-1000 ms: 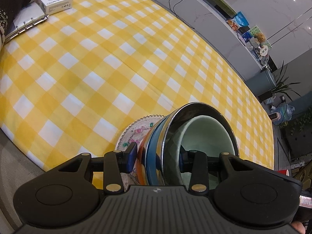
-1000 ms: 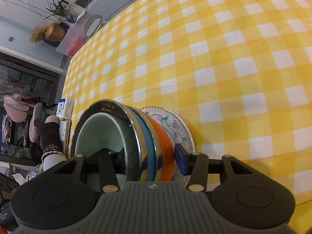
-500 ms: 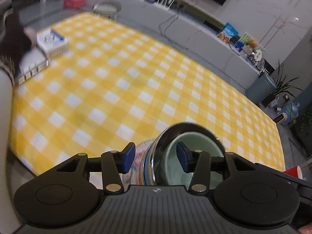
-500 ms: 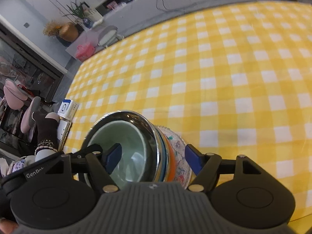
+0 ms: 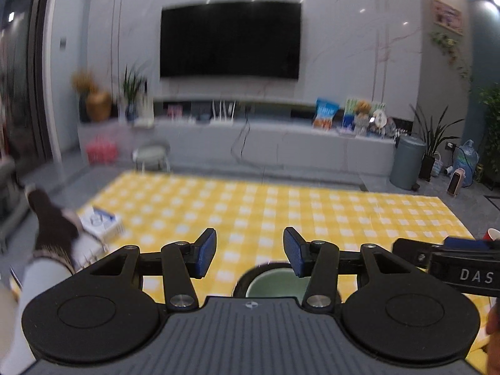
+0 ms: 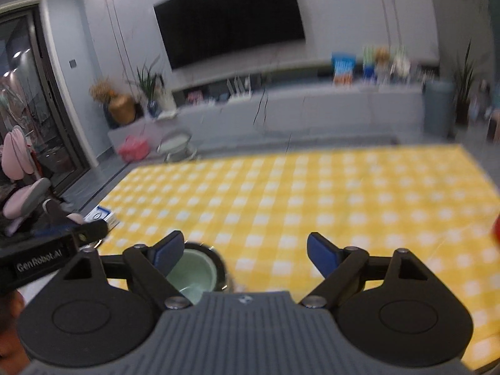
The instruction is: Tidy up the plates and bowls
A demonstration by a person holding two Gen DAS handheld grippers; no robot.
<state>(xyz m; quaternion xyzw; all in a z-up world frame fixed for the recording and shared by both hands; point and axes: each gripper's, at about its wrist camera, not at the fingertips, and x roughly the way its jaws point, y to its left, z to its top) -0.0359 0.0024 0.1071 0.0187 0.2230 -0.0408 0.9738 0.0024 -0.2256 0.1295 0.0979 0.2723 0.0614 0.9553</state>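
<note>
left hand-held gripper [image 5: 250, 253] | right hand-held gripper [image 6: 245, 251] | both released bowls [image 5: 272, 281], lifted away

1. The left gripper [image 5: 249, 255] points ahead, tilted somewhat downward; its jaws stand apart with nothing between the blue pads [image 5: 204, 252], having just been opening.
2. The right gripper [image 6: 245, 251] is posed alike, its jaws wider and empty, just opened further.
3. In each wrist view the other gripper's body shows at the frame edge: at 3 o'clock for the left, 9 o'clock for the right.
</note>
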